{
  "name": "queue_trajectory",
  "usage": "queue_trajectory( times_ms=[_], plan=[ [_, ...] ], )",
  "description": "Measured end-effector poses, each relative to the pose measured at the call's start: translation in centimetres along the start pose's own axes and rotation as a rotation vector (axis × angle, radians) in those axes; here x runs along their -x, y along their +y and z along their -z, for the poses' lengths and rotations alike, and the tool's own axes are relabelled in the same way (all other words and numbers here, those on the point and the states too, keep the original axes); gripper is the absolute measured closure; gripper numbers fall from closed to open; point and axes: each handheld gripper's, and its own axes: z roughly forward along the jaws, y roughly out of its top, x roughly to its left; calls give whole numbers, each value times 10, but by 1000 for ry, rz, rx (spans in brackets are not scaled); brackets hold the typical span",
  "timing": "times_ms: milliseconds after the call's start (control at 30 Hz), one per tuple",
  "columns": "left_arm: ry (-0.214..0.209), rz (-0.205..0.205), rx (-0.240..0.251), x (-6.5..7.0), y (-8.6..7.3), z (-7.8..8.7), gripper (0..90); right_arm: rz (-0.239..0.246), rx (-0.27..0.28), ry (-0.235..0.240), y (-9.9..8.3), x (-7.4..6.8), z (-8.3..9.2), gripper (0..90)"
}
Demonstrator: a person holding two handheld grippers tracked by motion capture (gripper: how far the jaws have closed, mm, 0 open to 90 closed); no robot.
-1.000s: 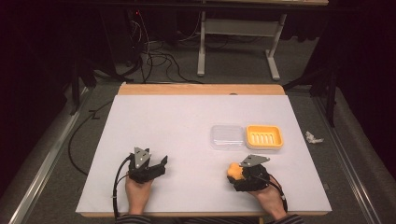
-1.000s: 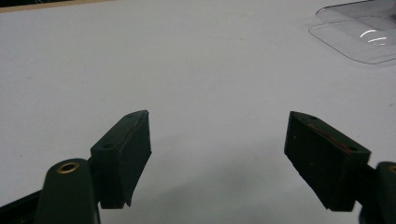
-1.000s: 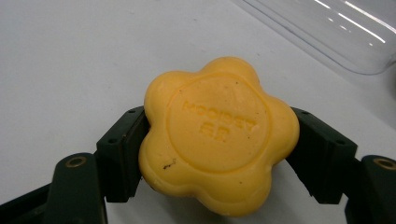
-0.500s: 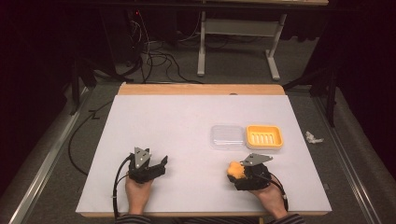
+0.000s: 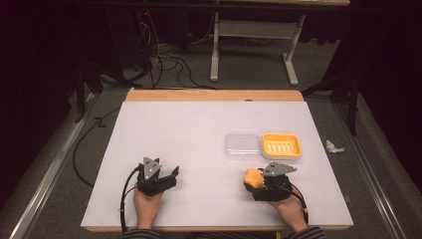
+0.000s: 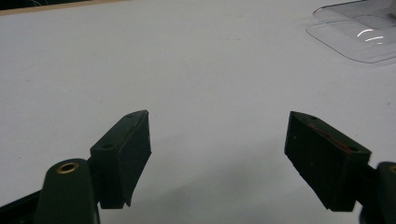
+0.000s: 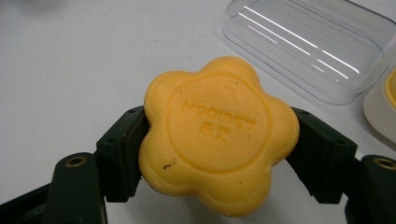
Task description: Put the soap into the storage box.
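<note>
The right claw [image 7: 219, 154] is clenching a flower-shaped orange soap [image 7: 217, 135], whose sides are hiding both pads. Just beyond it, the clear lid [image 7: 308, 44] is running off frame. The left claw [image 6: 217, 156] is resting released over bare counter [image 6: 140, 56].

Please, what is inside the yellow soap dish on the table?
The yellow soap dish looks empty in the high view: just its own raised ribs. Nothing covers it; the clear lid lies beside it. The flower-shaped soap is clamped in the right gripper.
</note>
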Motion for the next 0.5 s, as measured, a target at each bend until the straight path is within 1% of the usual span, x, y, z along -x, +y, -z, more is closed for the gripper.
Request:
queue_trajectory(
  times_ms=[167, 267, 333, 433, 500],
  plan=[
    [3, -1, 0, 0, 0, 0, 234, 0, 11, 6, 1, 1, 1, 279],
    [3, -2, -1, 0, 0, 0, 233, 1, 23, 2, 0, 3, 2, 279],
    [2, 4, 0, 0, 0, 0, 234, -6, 39, -13, -1, 5, 3, 279],
    [2, 4, 1, 0, 0, 0, 233, -10, 43, -12, -1, 7, 4, 279],
    [3, -1, 0, 0, 0, 0, 234, -14, 43, -20, -1, 8, 5, 278]
  ],
)
